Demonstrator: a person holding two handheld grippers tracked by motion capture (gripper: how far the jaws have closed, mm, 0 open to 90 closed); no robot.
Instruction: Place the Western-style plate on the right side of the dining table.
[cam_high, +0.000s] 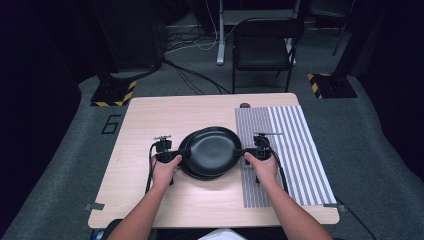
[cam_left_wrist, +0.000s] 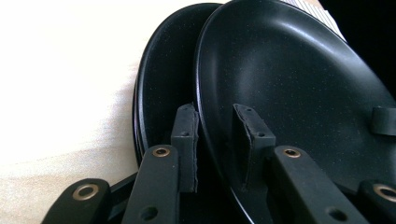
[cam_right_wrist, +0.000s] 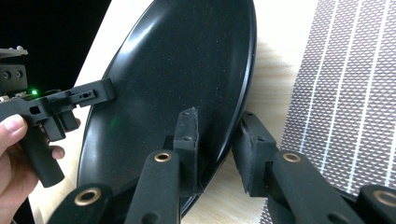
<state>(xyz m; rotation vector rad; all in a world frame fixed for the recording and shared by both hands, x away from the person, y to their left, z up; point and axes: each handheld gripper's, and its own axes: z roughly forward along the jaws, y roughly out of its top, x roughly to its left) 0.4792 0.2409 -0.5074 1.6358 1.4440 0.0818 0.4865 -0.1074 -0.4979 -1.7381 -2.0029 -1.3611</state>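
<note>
step: top plate (cam_high: 212, 150) getting lifted off the plate underneath (cam_high: 192, 172), centre of frame
left tongs (cam_high: 179, 156): narrow, clamped on the top plate's left rim
right tongs (cam_high: 246, 151): narrow, rim between the pads, looks gripped
hands: both level, mirrored, pointing inward
next: probably raise evenly, carry right to the striped mat (cam_high: 295, 150) on the surface (cam_high: 145, 125)

Wooden table (cam_high: 150, 120): black plates (cam_high: 210, 150), striped mat (cam_high: 295, 150).
</note>
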